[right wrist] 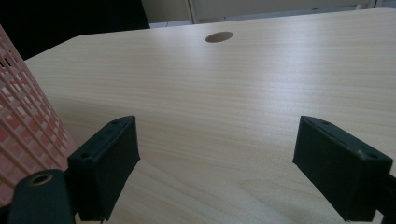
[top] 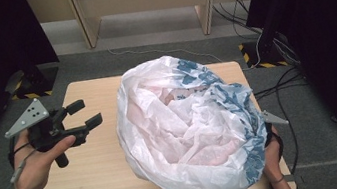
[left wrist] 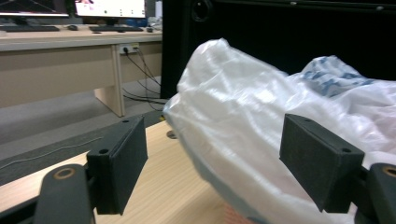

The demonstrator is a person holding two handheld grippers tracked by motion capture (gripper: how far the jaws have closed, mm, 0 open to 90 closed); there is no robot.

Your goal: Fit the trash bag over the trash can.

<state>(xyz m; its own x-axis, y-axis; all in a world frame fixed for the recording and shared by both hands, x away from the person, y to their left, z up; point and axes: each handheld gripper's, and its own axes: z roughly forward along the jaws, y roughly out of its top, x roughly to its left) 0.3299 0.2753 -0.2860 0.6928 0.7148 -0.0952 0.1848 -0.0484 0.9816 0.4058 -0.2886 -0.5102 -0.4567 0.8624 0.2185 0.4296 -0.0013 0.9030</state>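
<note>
The table [top: 94, 186] lies bare along its left side and near edge, giving my left gripper [top: 79, 117] free room there. Its jaws stand wide apart, holding nothing, just left of the plastic bag [top: 186, 127] heaped over the table's middle and right. My right gripper [right wrist: 215, 172] is open and empty too, beside a pink basket [right wrist: 23, 116]

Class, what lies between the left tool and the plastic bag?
Bare tabletop separates the open left tool from the plastic bag, seen in the high view.
</note>
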